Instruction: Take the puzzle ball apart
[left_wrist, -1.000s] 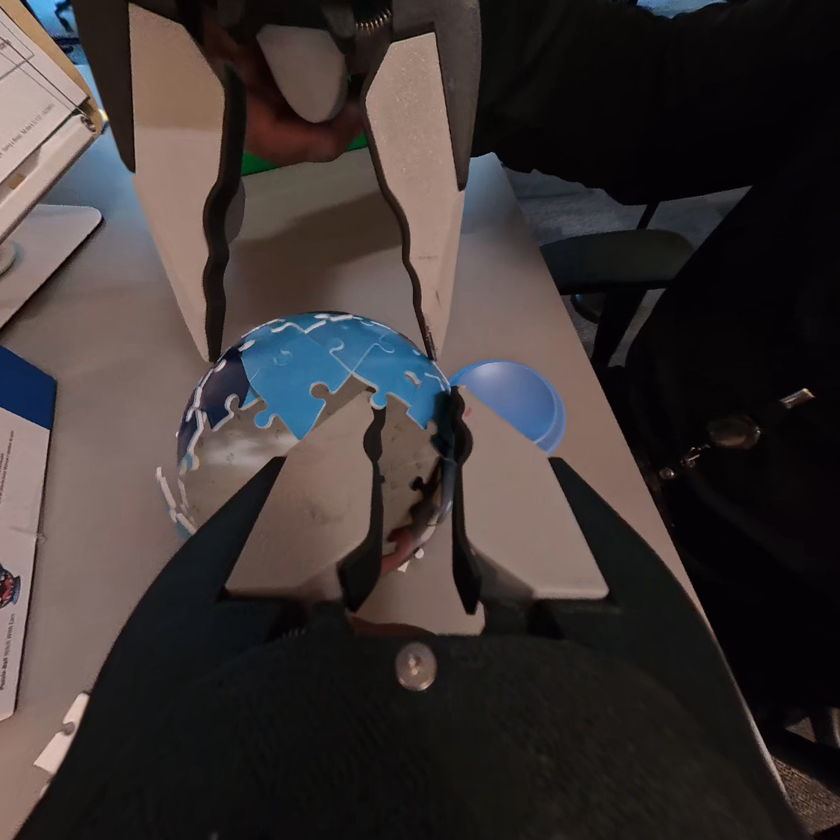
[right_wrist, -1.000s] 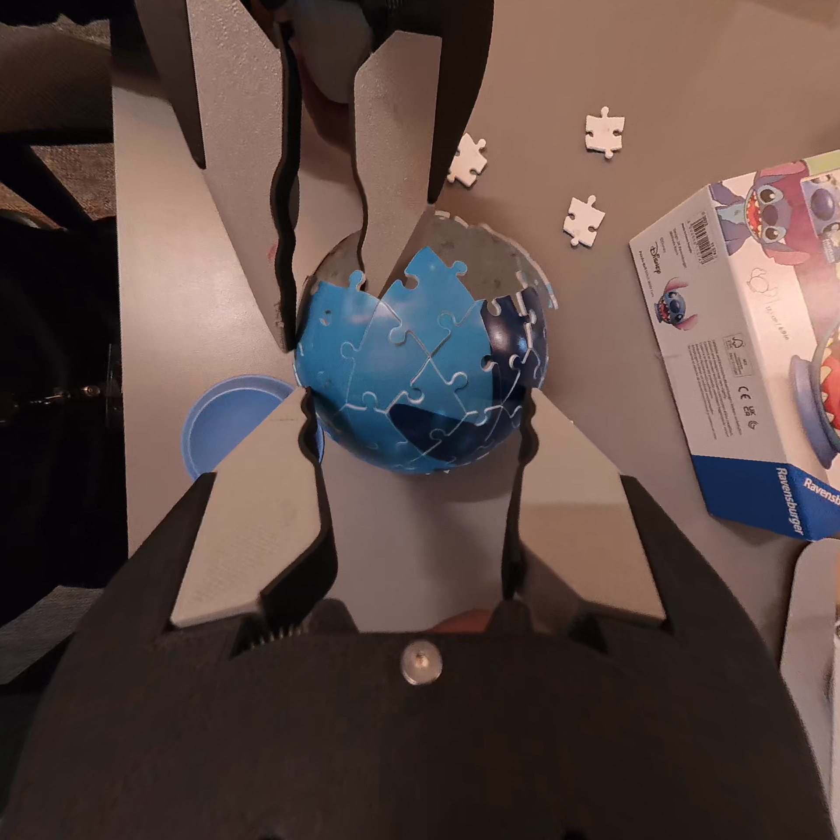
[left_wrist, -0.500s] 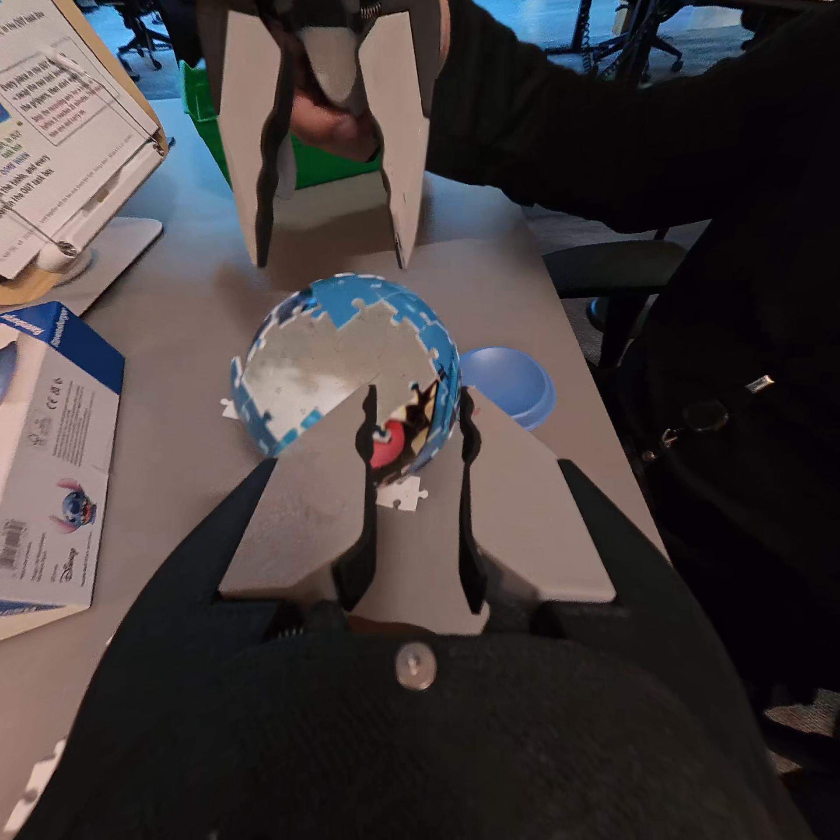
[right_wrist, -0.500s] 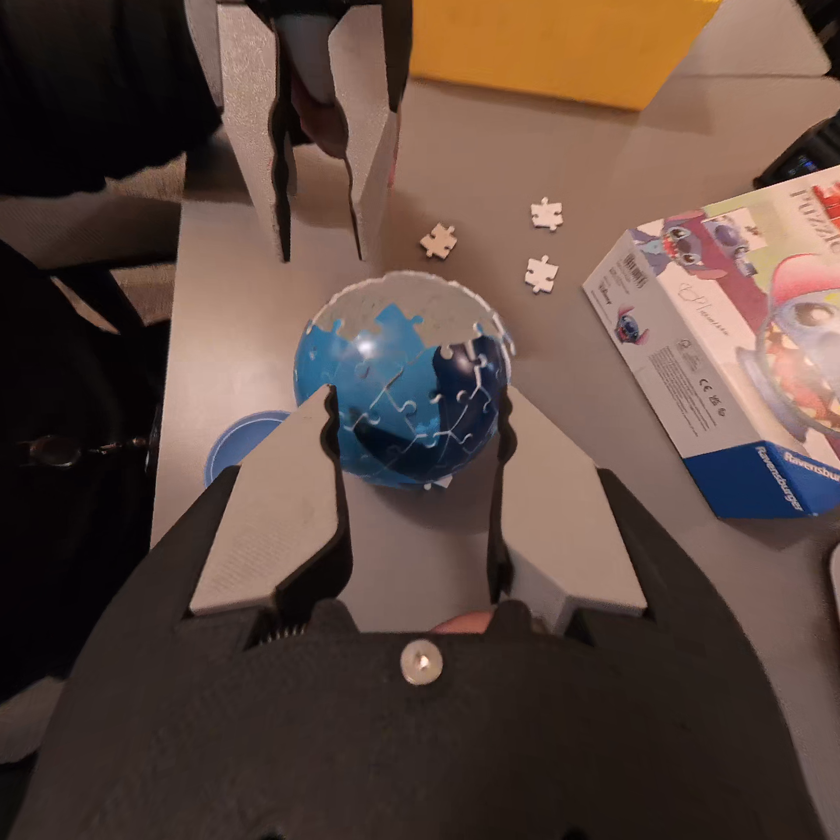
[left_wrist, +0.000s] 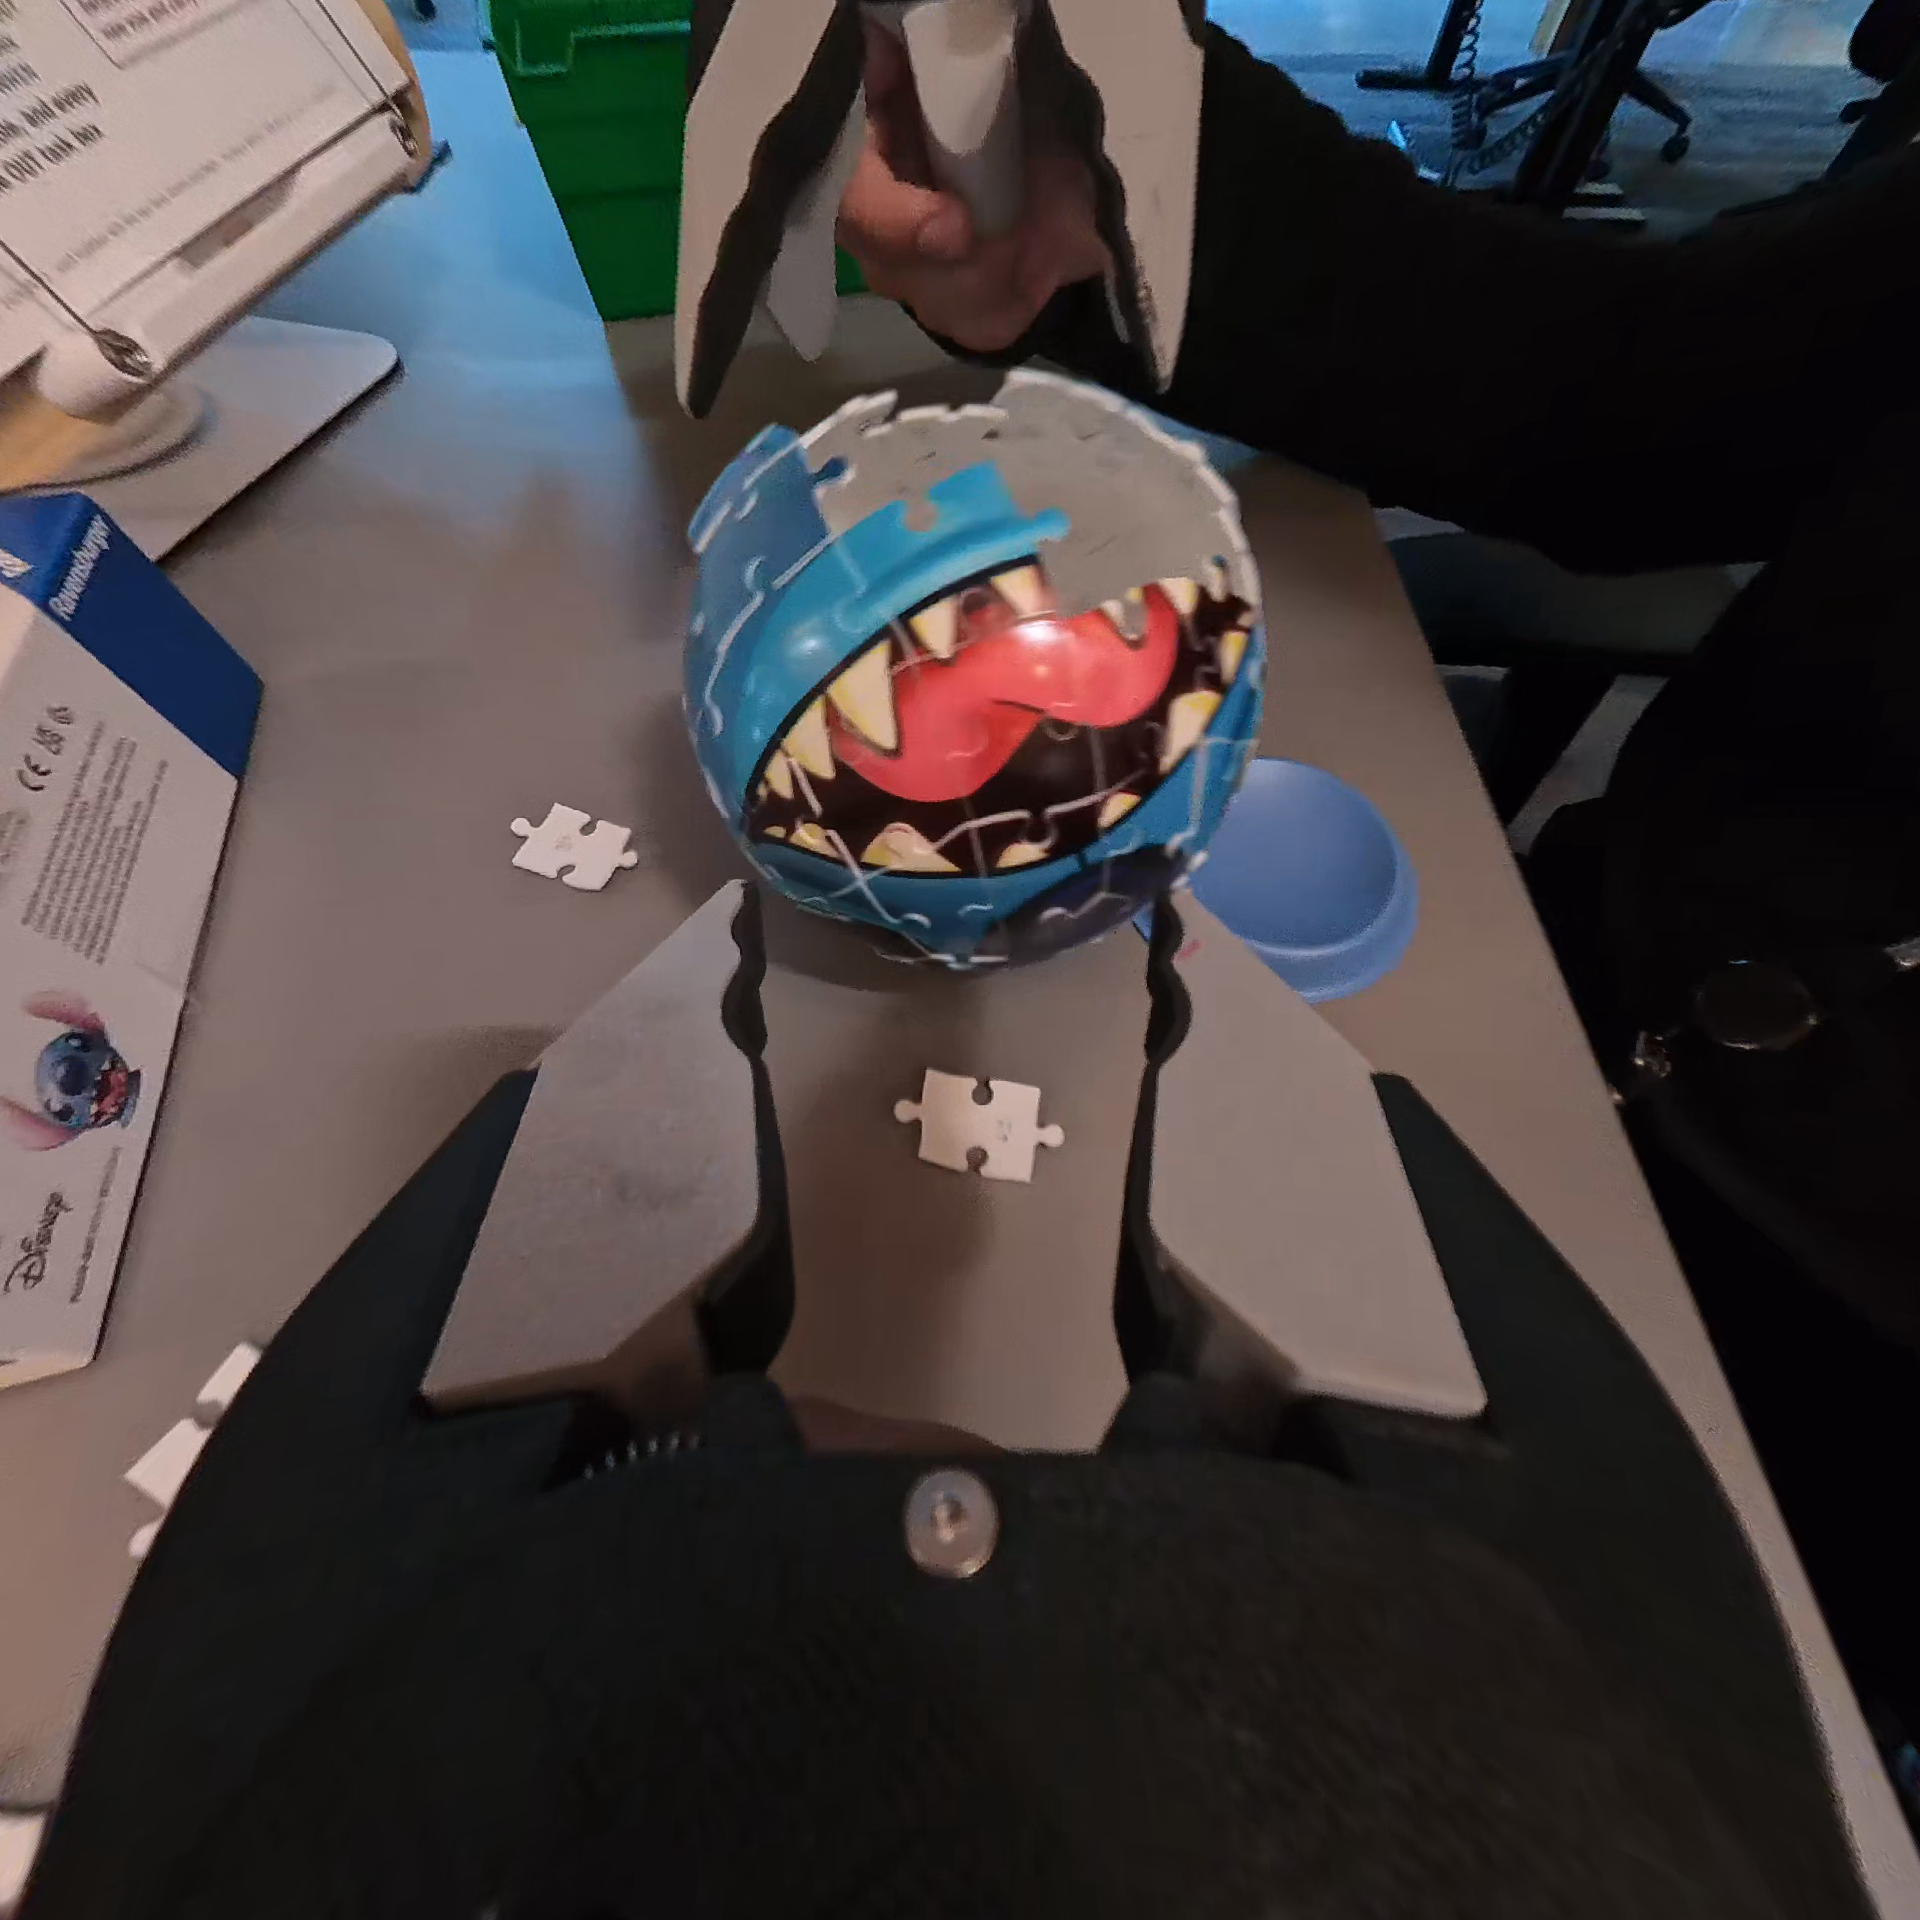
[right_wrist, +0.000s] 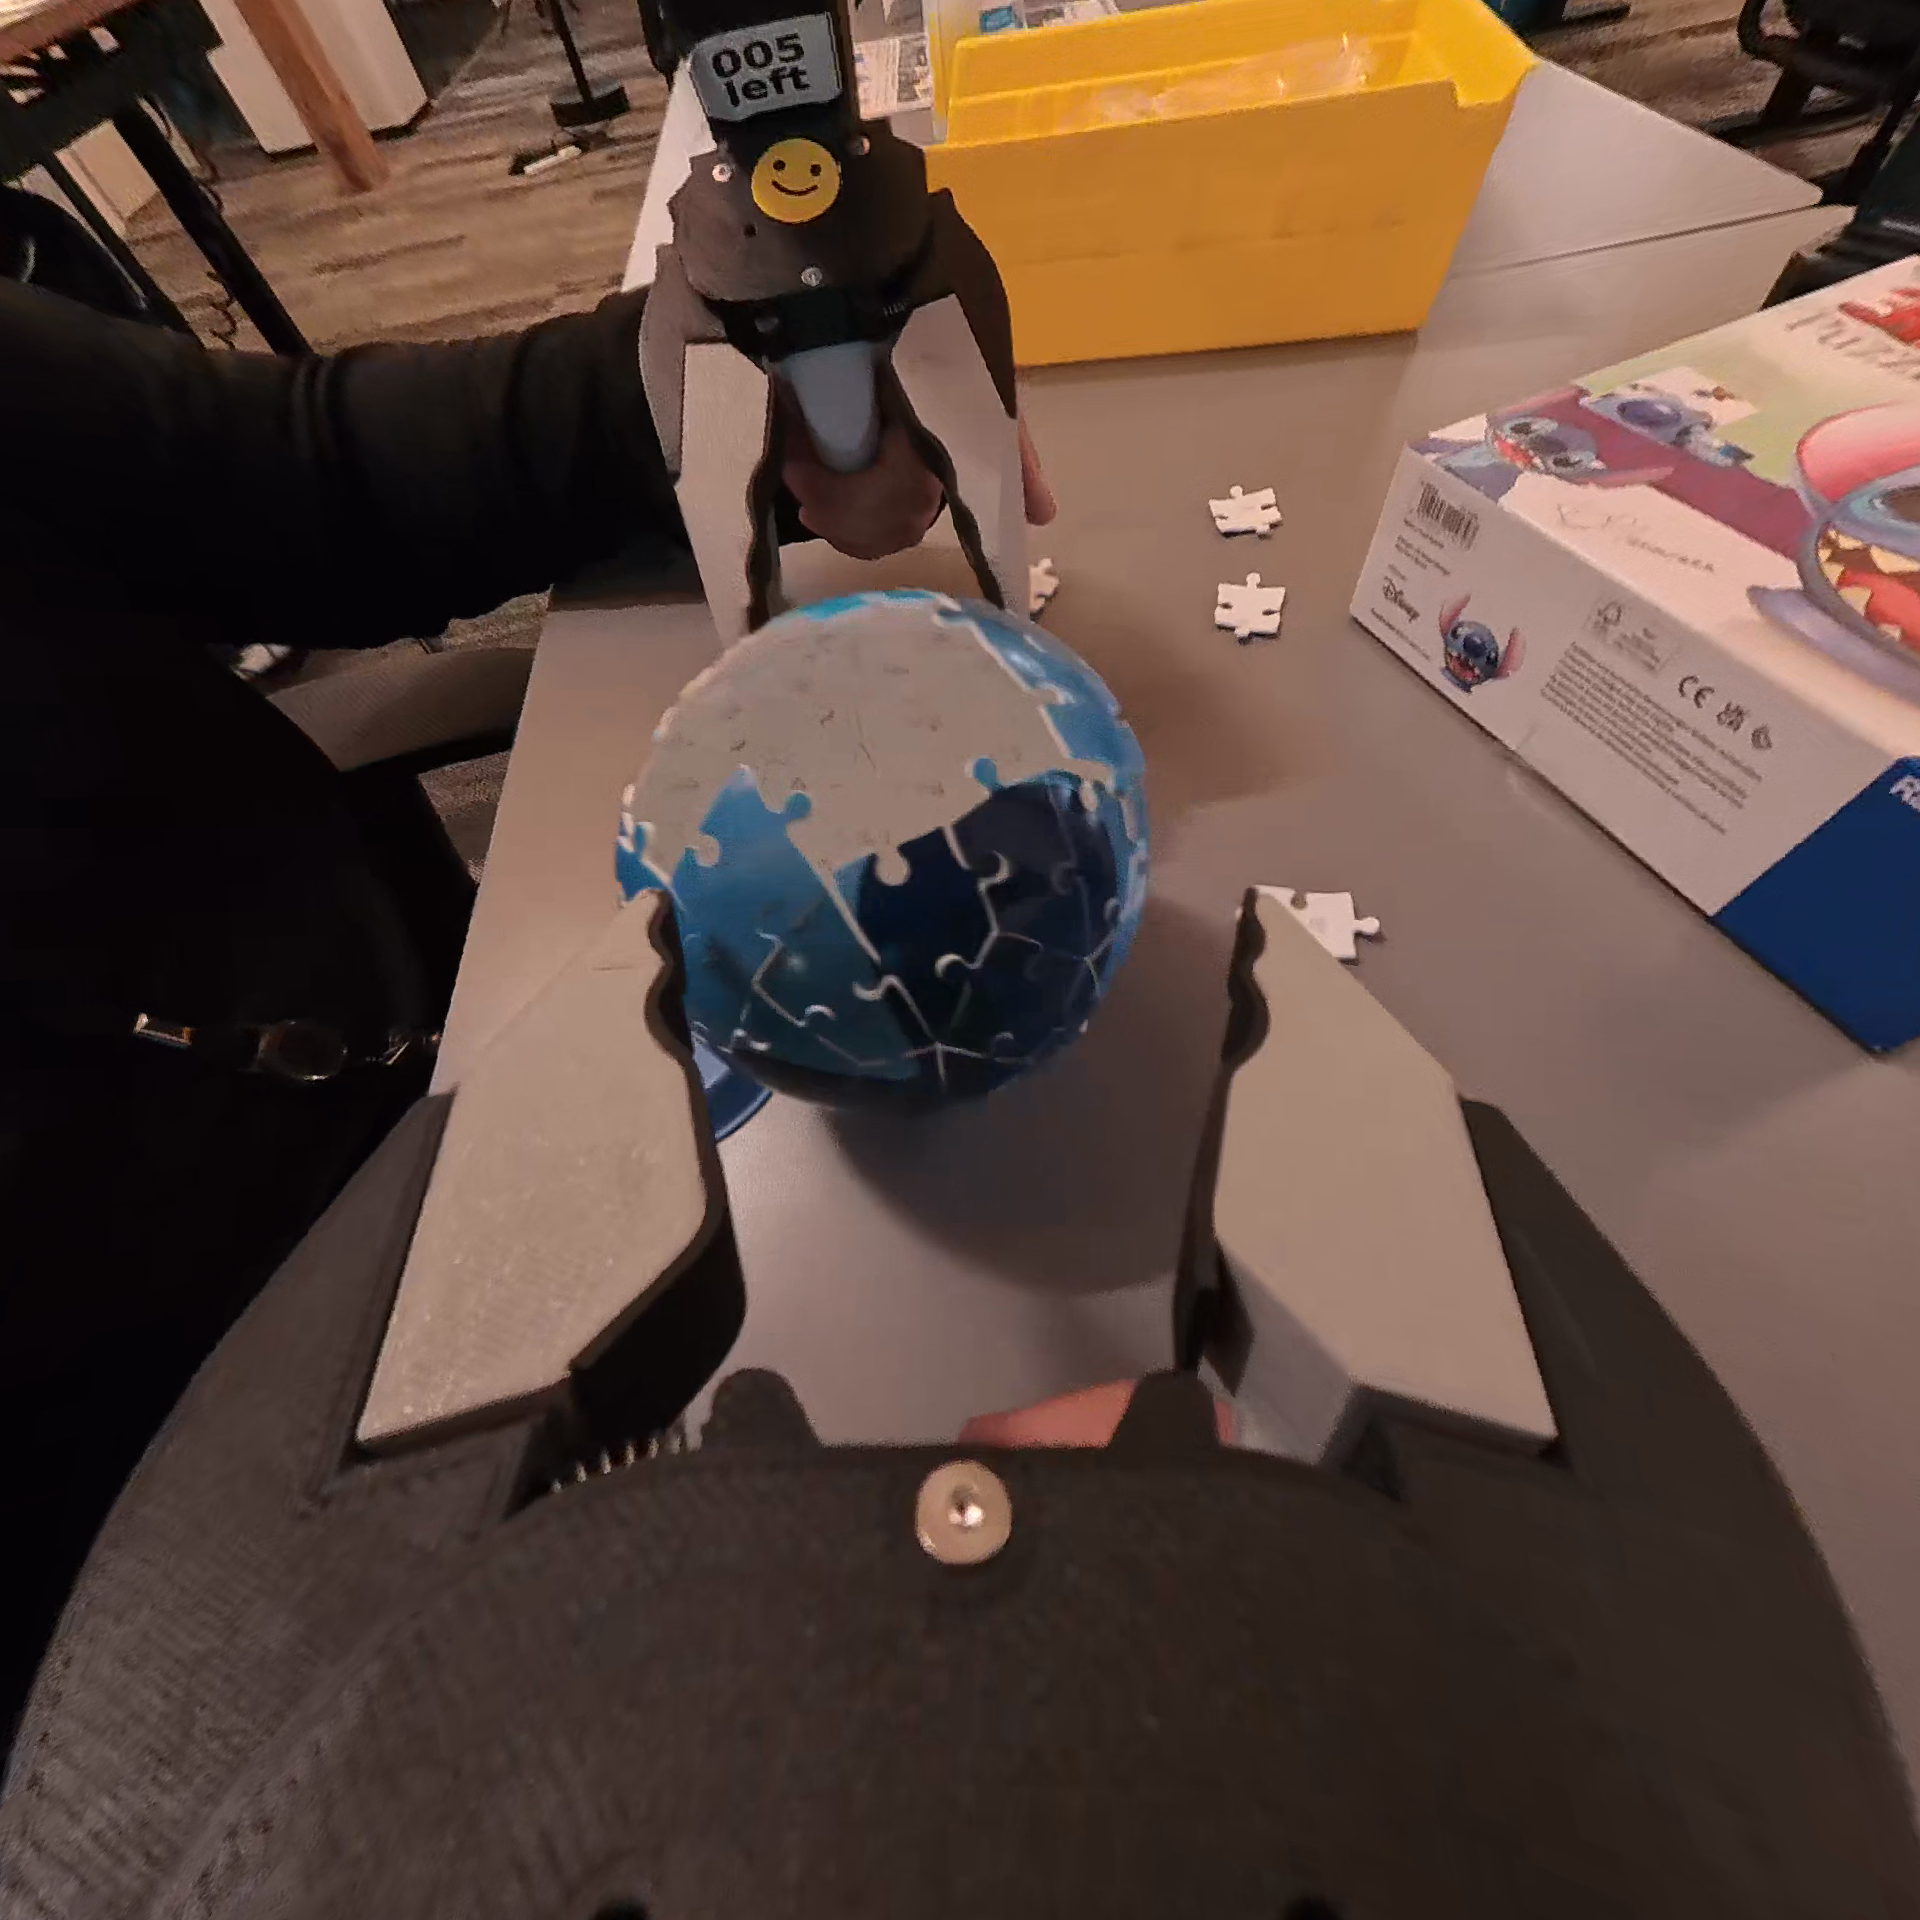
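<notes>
The puzzle ball (left_wrist: 971, 686) stands on the grey table (left_wrist: 416, 623) between the two grippers. It is blue with a red, toothed mouth toward the left wrist camera. Its top is open, showing the grey inside of the shell (right_wrist: 831, 717). My left gripper (left_wrist: 953, 914) is open and empty, its tips just short of the ball; it also shows in the right wrist view (right_wrist: 873, 613). A loose white piece (left_wrist: 982, 1122) lies between its fingers. My right gripper (right_wrist: 951, 914) is open, its fingers on either side of the ball; whether they touch it I cannot tell.
A blue dish (left_wrist: 1309, 883) sits right beside the ball. The puzzle box (right_wrist: 1662, 644) lies on the table. Several loose white pieces (right_wrist: 1244, 511) lie near it, one more (left_wrist: 571, 847) left of the ball. A yellow bin (right_wrist: 1195, 156) stands behind the left gripper, a document stand (left_wrist: 156, 208) behind the right one. My hands' fingertips stand some 11 centimetres from each other. My left tips are roughly 10 centimetres from the blue dish (left_wrist: 1309, 883).
My left gripper let go of the ball's rim, opened wide and drew back. A loose piece now lies on the table. The ball turned its mouth toward the left camera. The right gripper opened wider.
</notes>
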